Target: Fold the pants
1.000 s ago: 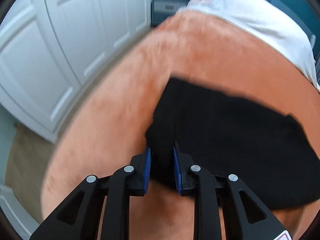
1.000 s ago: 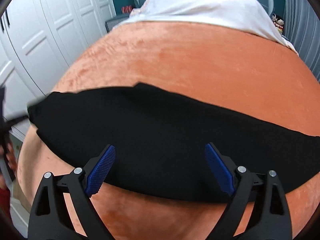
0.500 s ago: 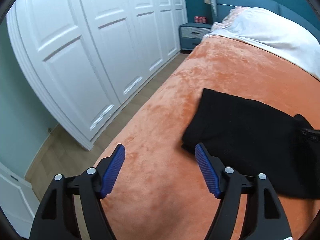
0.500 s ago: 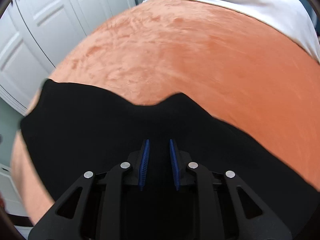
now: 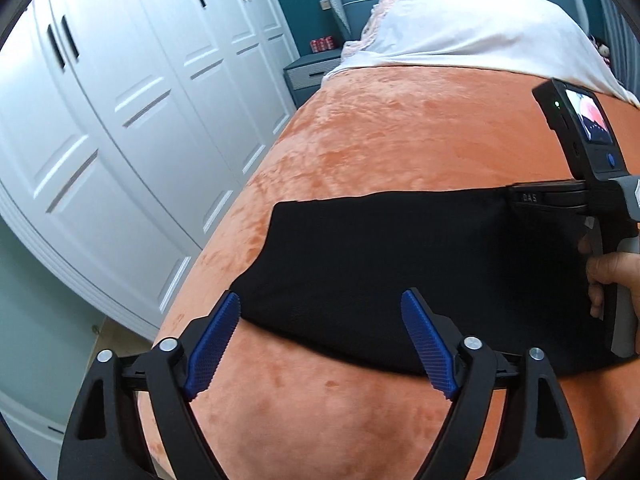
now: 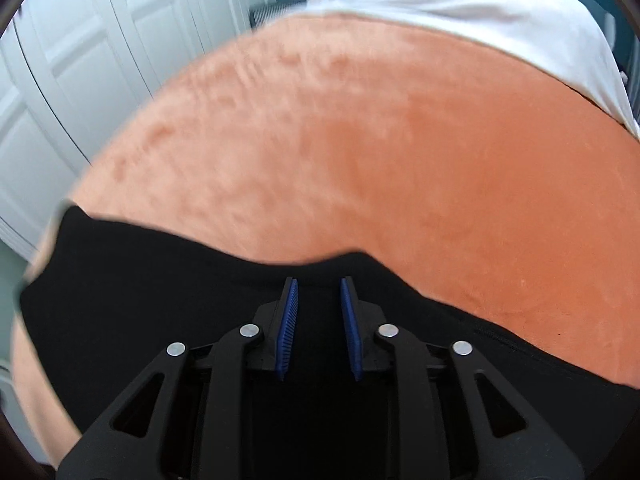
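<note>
So the black pants are lying flat on the orange bedspread, near the foot end of the bed, folded into a long band. Long axis runs side to side across the bed in both views, one short end pointing toward the white wardrobe doors on the left.

The left gripper is up off the fabric with its jaws spreading wide and still opening, nothing between them, the pants' near edge just past the blue pads.

The right gripper has its jaws nearly pressed together, pinching a raised ridge of the pants' far edge, which bumps up right at the tips. In the left view a hand wraps its grip at the right border.

Room-wise: lots of bare orange bedspread beyond the pants up to the white bedding, and a strip in front too. The bed's left edge is close to the pants' left end.

The right end of the pants is cut off by the frame and the gripper body. The right view is motion-blurred, so folds and seams are hard to make out.
</note>
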